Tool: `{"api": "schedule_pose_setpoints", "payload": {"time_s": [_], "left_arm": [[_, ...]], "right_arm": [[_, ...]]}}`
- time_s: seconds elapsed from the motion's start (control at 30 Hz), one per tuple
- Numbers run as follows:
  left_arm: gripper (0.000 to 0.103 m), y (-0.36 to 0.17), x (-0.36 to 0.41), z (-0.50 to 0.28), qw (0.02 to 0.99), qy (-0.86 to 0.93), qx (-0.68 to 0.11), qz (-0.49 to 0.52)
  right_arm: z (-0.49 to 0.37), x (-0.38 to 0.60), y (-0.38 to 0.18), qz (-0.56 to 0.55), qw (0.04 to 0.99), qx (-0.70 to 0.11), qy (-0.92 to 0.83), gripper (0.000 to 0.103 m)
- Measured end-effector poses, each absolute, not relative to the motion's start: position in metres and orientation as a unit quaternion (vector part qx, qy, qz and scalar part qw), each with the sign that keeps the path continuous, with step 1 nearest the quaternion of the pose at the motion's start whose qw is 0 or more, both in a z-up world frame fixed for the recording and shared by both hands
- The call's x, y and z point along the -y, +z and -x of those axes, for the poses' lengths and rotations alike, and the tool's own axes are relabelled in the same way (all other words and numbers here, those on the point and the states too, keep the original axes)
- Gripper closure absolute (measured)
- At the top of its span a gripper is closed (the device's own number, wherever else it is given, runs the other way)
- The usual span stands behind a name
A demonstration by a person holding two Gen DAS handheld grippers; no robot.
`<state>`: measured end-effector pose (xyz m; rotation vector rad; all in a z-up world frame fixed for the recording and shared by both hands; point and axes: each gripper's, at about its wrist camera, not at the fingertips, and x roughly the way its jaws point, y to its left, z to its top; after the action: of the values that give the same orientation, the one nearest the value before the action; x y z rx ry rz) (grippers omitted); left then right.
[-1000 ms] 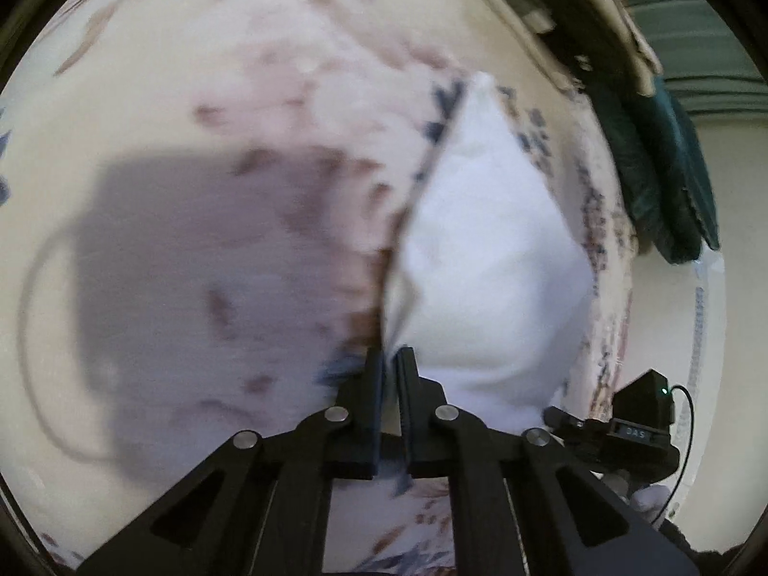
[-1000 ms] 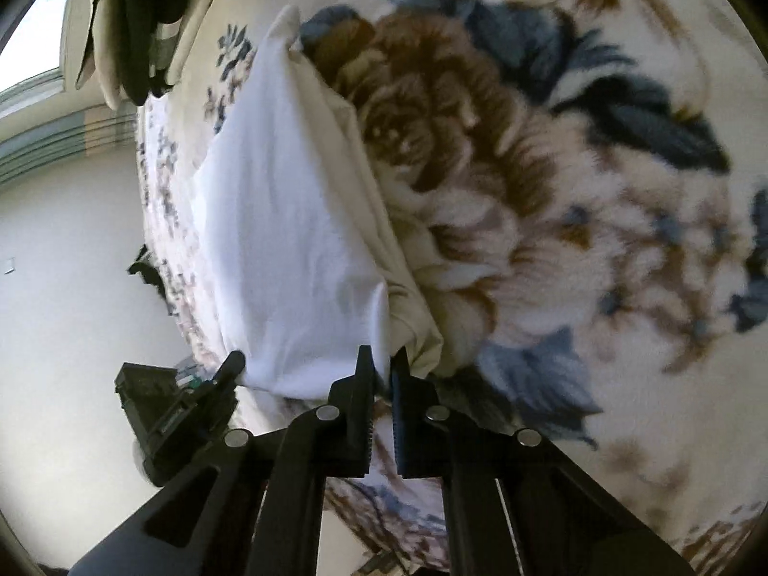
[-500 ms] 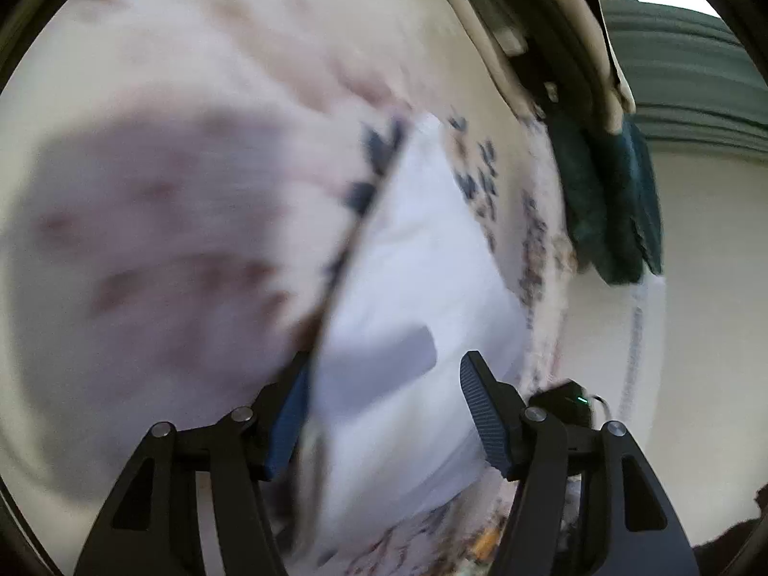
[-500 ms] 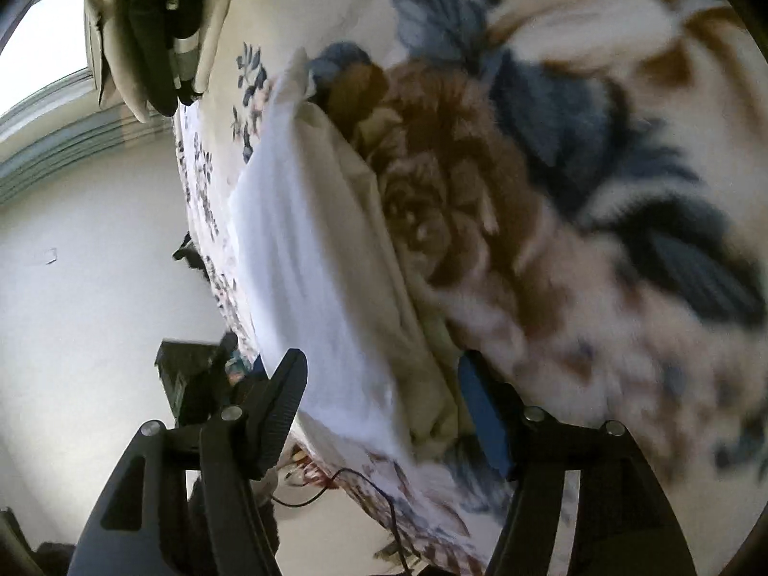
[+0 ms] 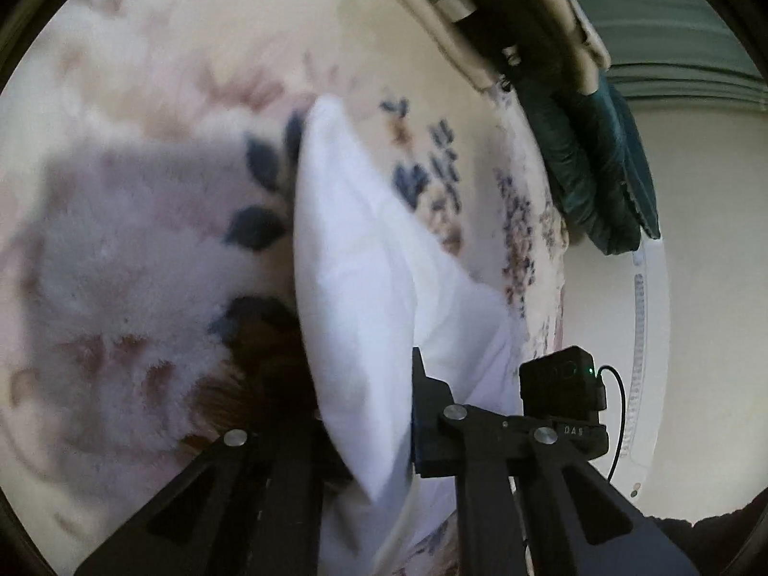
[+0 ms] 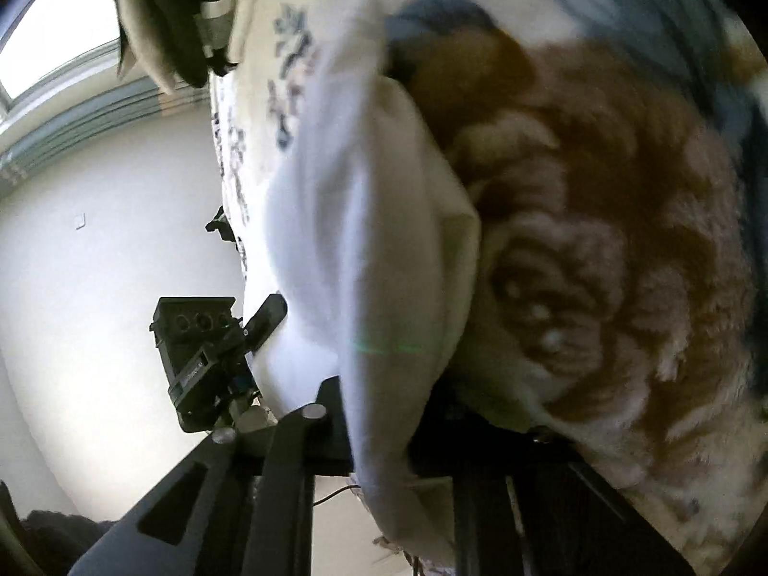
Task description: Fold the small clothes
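Left wrist view shows the left gripper (image 5: 365, 437) with its jaws closing on a raised fold of the white garment (image 5: 365, 259), which lies near the edge of the floral blanket (image 5: 134, 259). From the right wrist view, the right gripper (image 6: 379, 437) likewise is closing its jaws, cloth bunched between them. The step in hand looks like re-gripping the near hem for another fold. Next, both pinches should seat firmly, then lift together and carry the hem evenly across.
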<state>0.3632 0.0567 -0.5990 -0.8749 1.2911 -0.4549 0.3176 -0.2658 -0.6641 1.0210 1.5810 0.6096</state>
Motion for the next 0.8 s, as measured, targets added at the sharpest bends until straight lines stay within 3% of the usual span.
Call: {"api": "schedule_pose_setpoints", "payload": {"time_s": [0.23,0.57,0.8], "left_arm": [[0.094,-0.529,-0.066,-0.401,0.710,-0.222,-0.540,0.393],[0.094,-0.380,-0.073,-0.560,0.774,-0.260,-0.442,0.371],[0.093,-0.378,-0.092,-0.711,0.799,-0.261,-0.424,0.338]], "right_arm": [[-0.355,0.268,-0.587,-0.414,0.585,-0.641,0.275,0.092],[-0.512,0.257,-0.429,-0.366,0.679,-0.554,0.312,0.092],[-0.684,0.239,-0.384,-0.333,0.732,-0.512,0.303,0.092]]}}
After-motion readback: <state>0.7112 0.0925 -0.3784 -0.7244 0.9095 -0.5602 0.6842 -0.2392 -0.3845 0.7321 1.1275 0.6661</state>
